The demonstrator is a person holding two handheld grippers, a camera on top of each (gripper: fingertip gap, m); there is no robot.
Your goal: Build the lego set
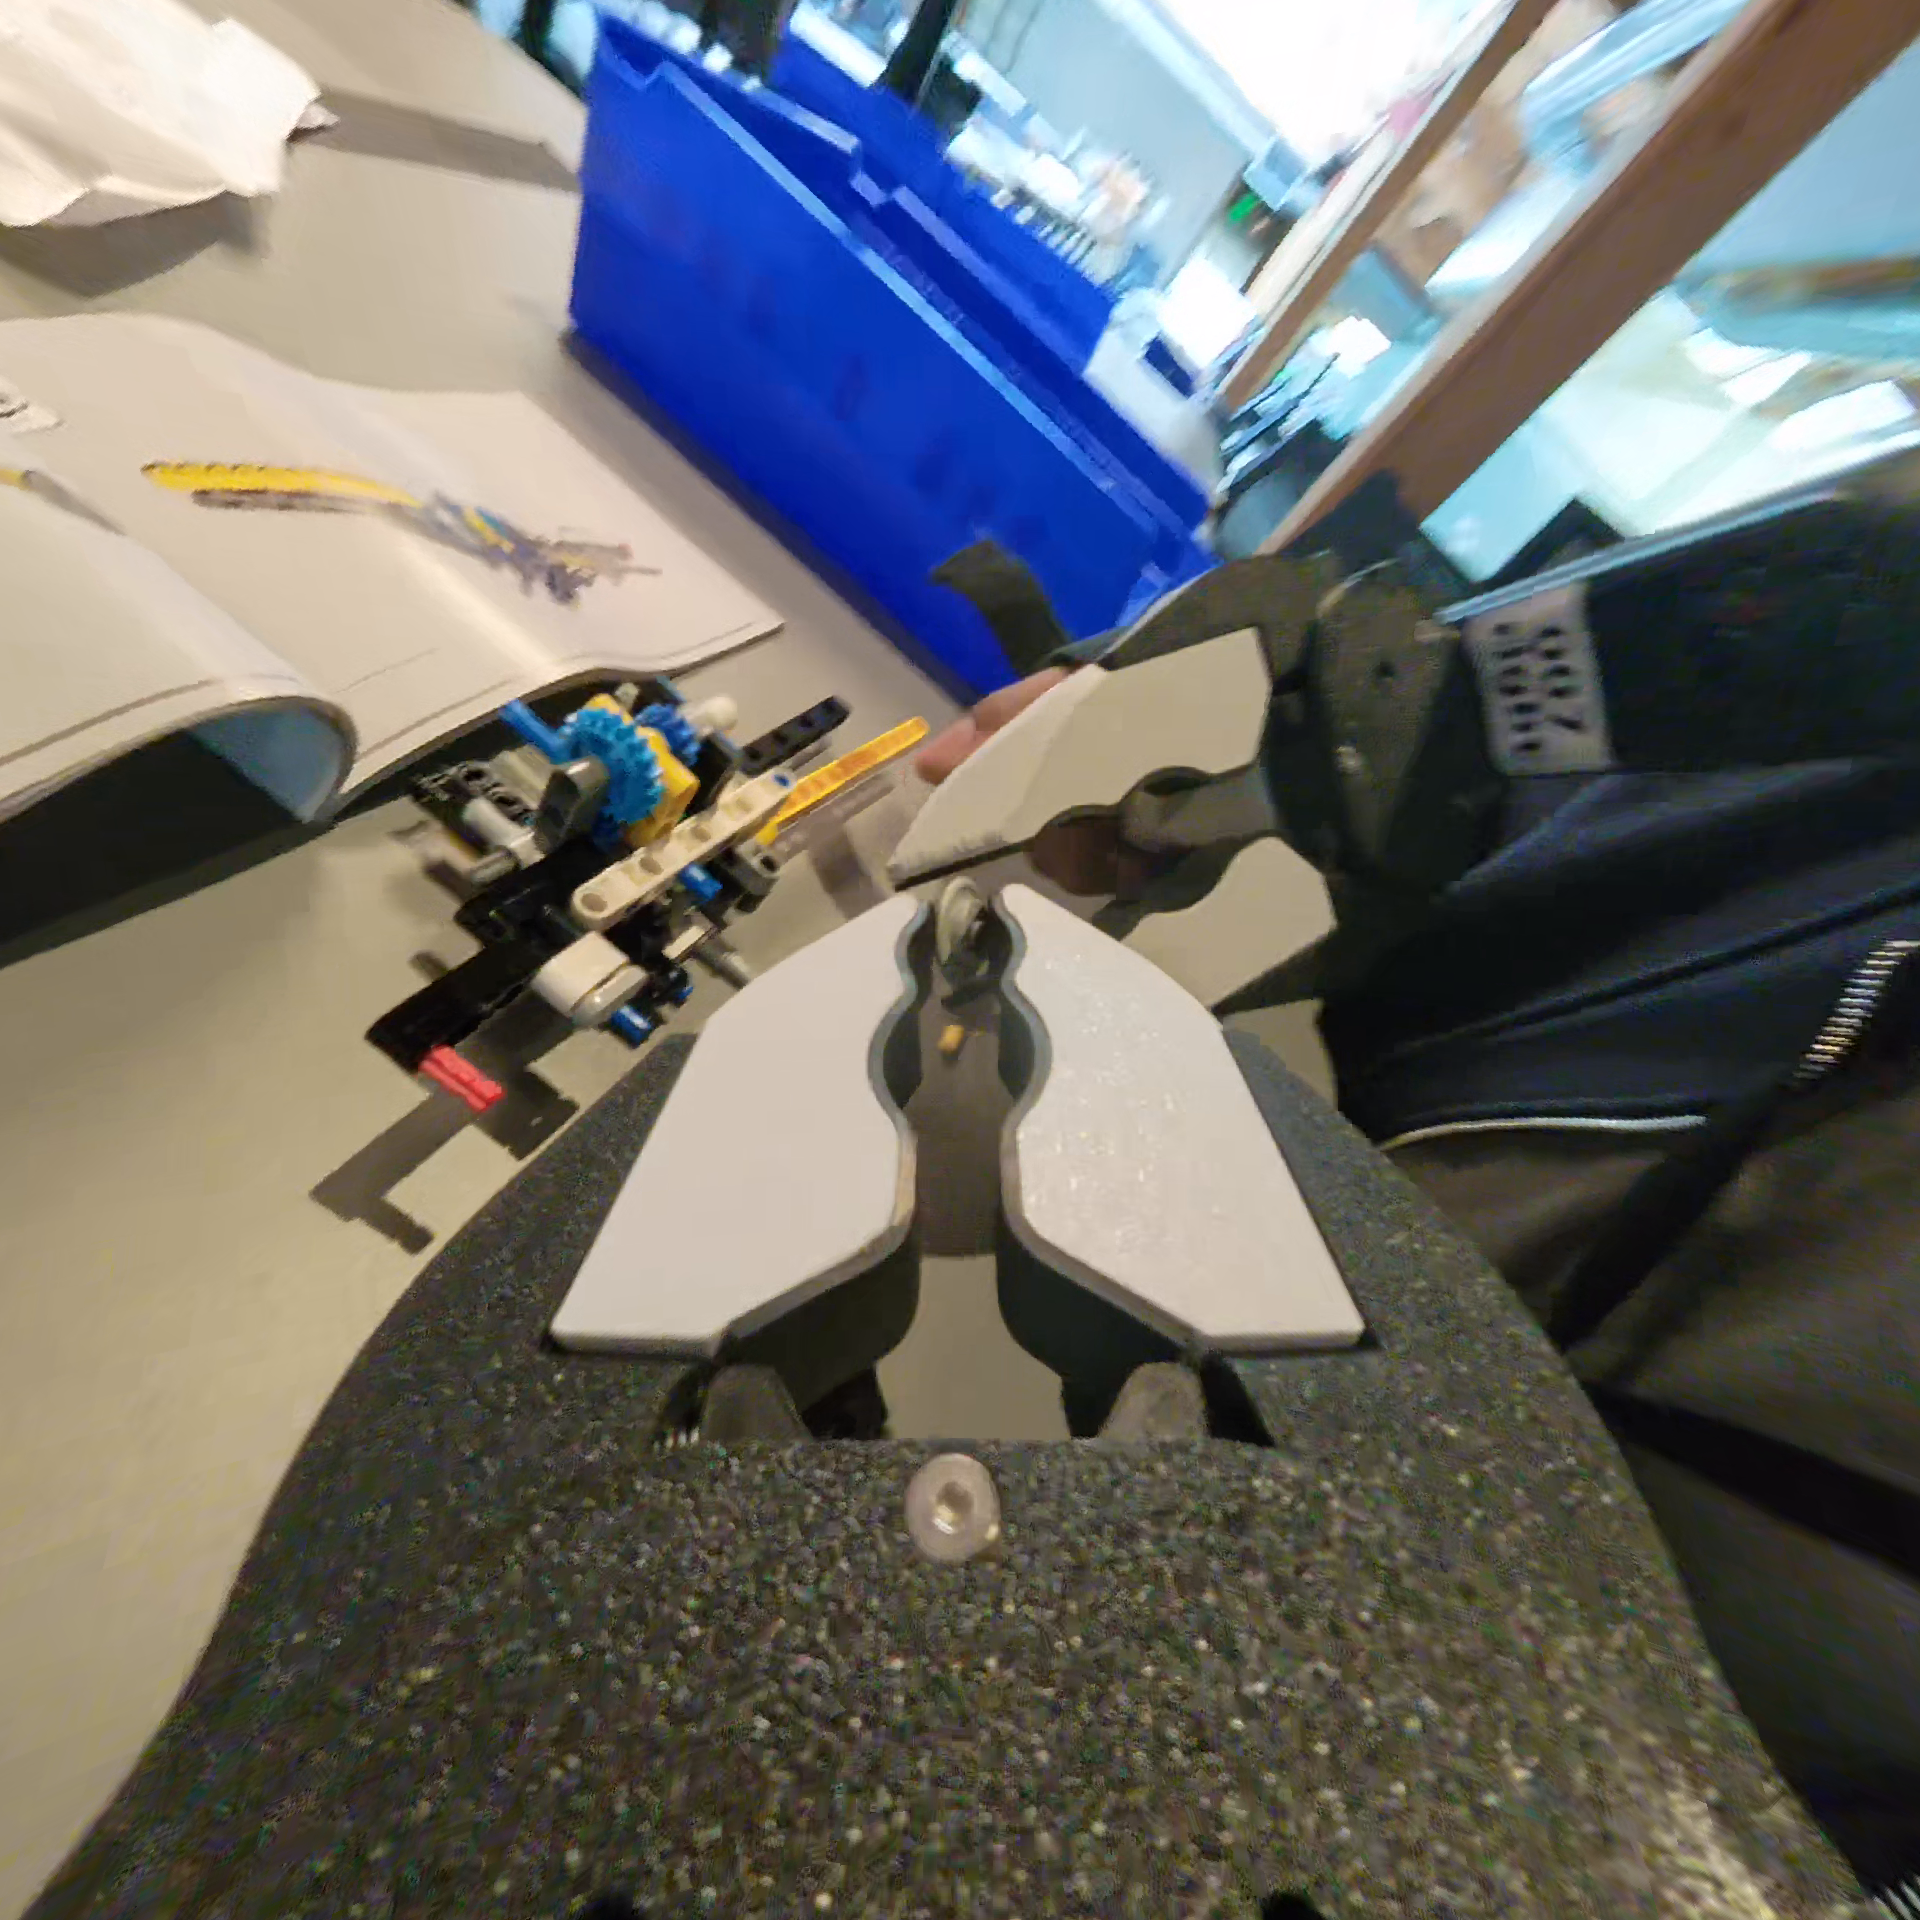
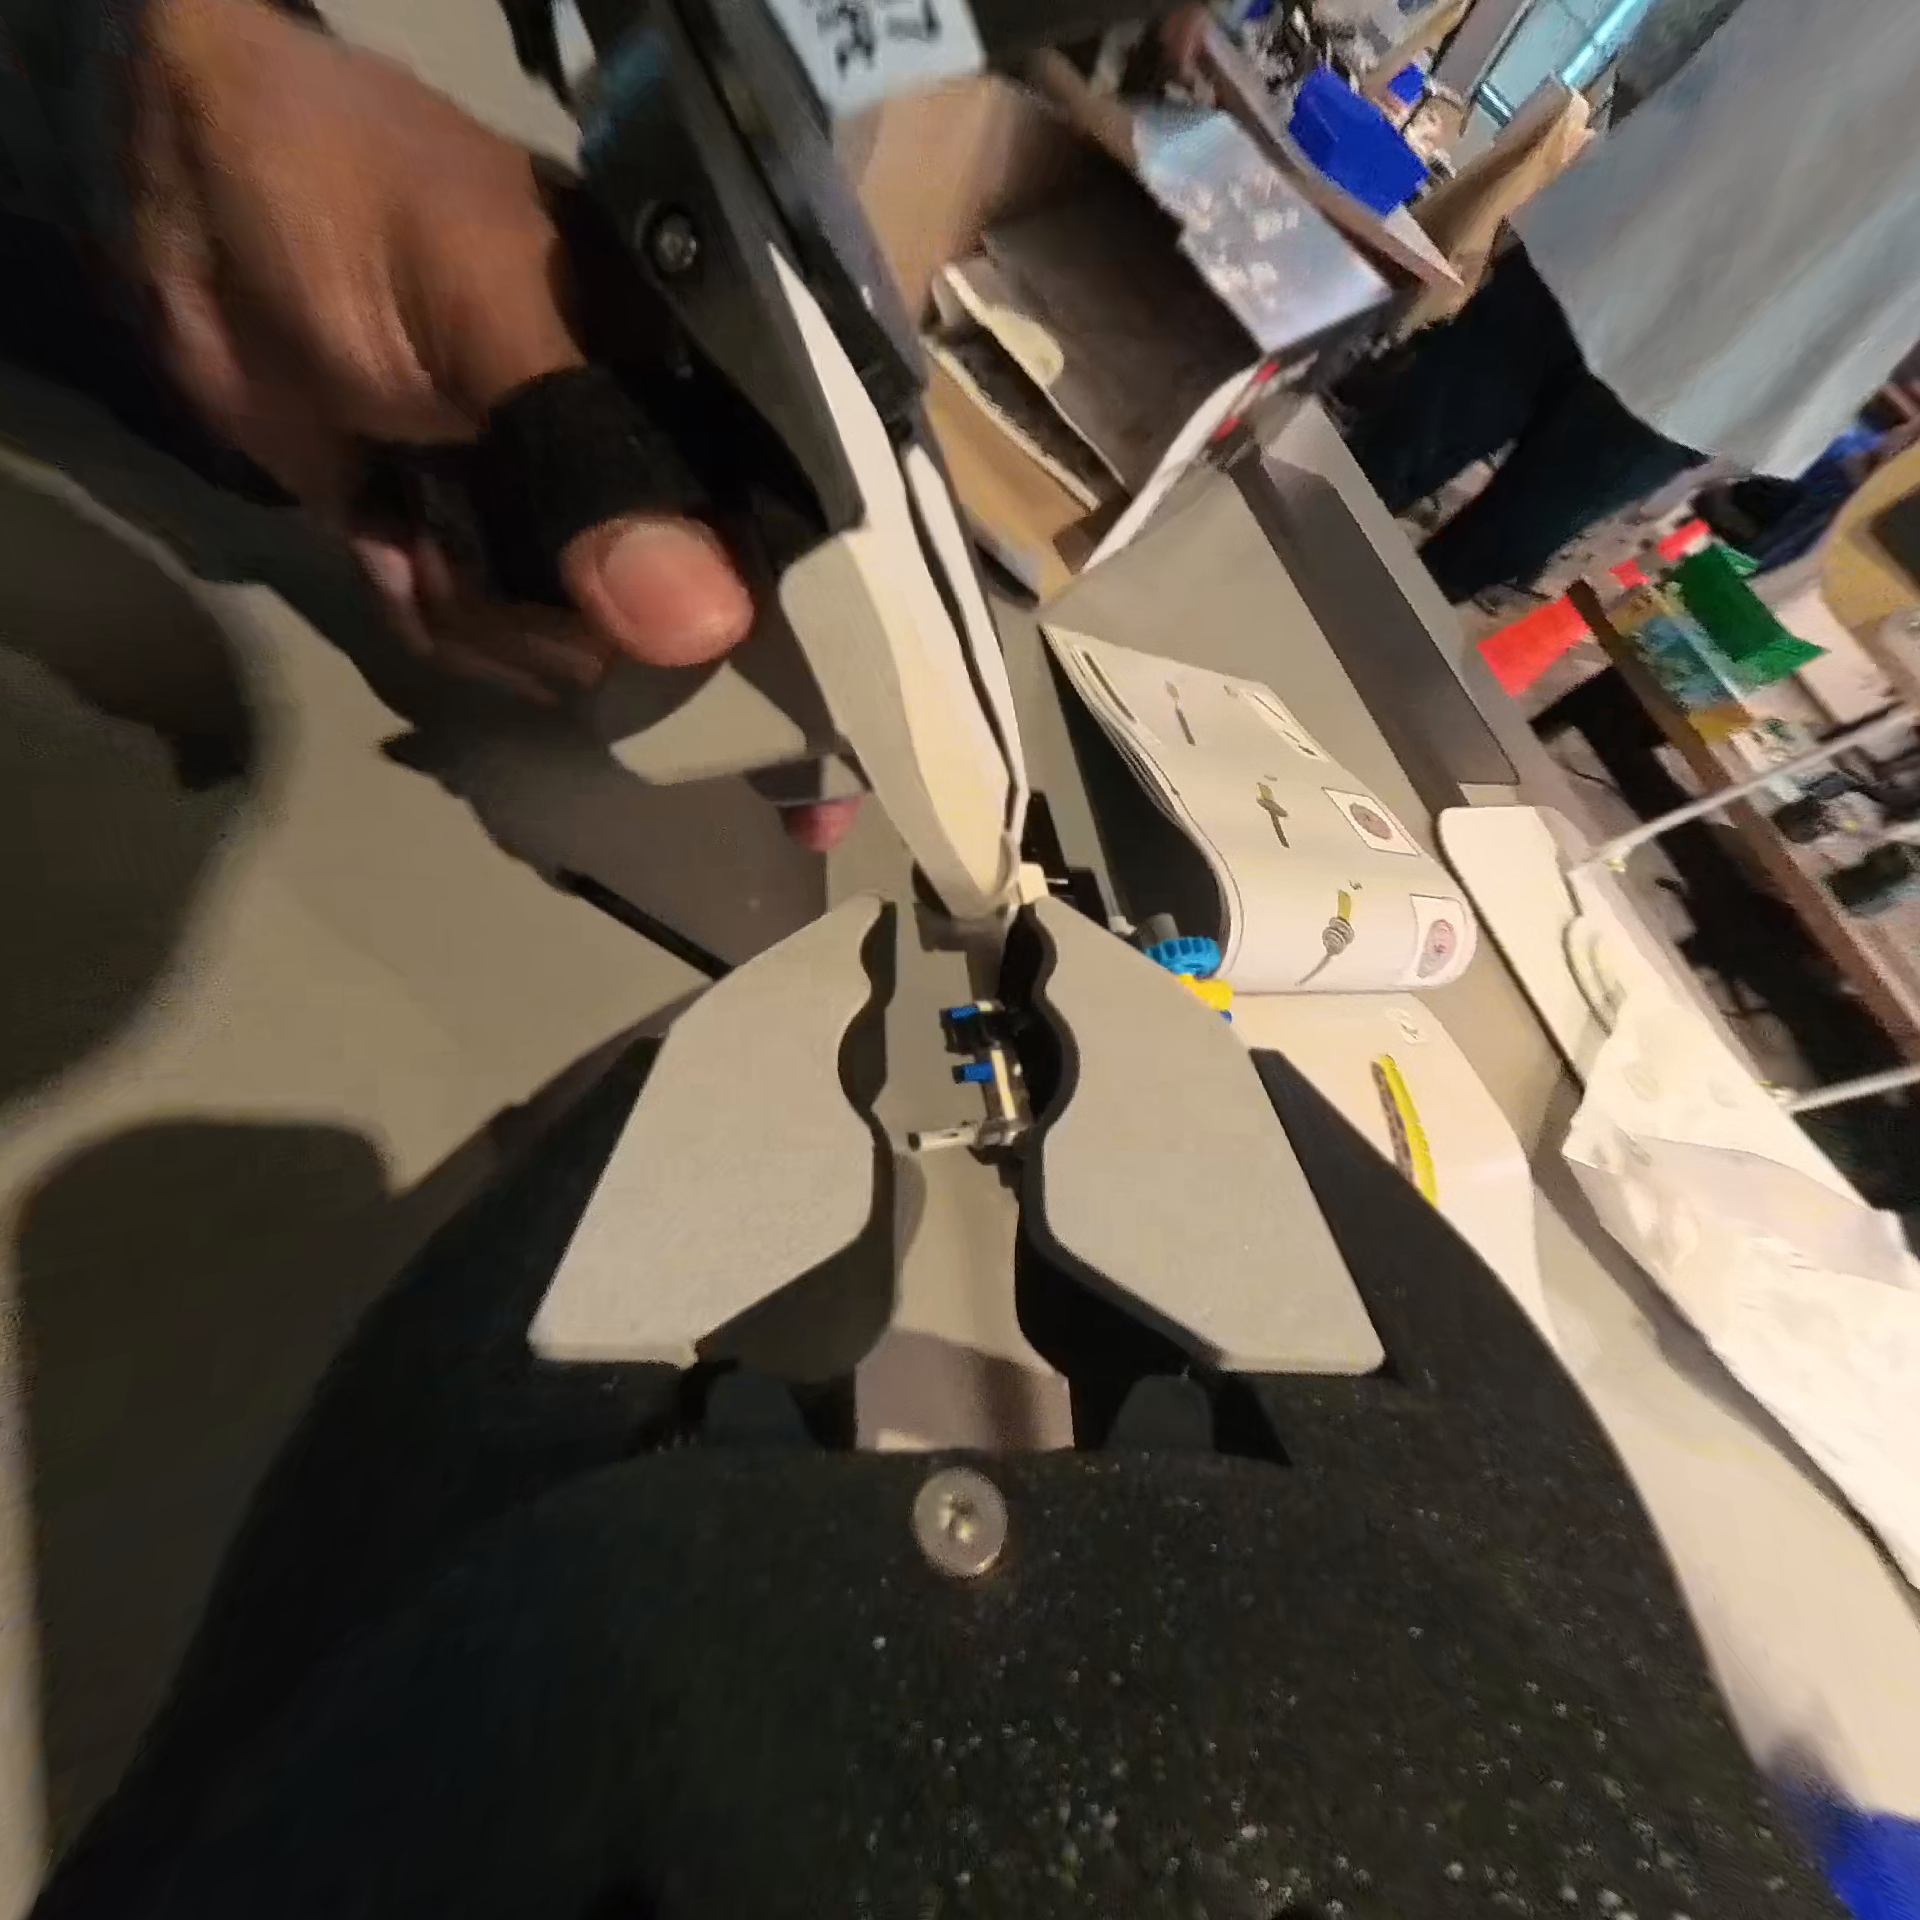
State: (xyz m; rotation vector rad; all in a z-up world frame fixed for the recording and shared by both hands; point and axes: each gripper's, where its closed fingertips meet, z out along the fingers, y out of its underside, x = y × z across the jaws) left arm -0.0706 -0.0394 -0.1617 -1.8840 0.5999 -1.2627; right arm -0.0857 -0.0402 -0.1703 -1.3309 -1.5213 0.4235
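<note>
Left gripper, black body with 2 pale grey fingers, is tilted above the grey table. Its tips stand nearly together, pinching a small round grey lego piece with a dark part below it; a tiny tan peg shows in the gap behind.

The right gripper comes in from the right in the left wrist view, its grey fingers pointing at the left tips, almost touching them. A hand shows behind it.

In the right wrist view the right gripper's own fingers stand slightly apart at the tips; whether anything sits between them I cannot tell. The left gripper's narrow pale fingers drop from above and meet those tips. A hand with a black finger sleeve grips its handle.

The partly built lego model, black, white, blue and yellow with a blue gear, lies on the table just left of both tips, its far end tucked under the edge of an open white instruction booklet. A yellow beam sticks out toward the right gripper. Open table lies in front of the model, toward the camera.

A blue plastic bin stands beyond the booklet. Crumpled white paper lies at the far left.
</note>
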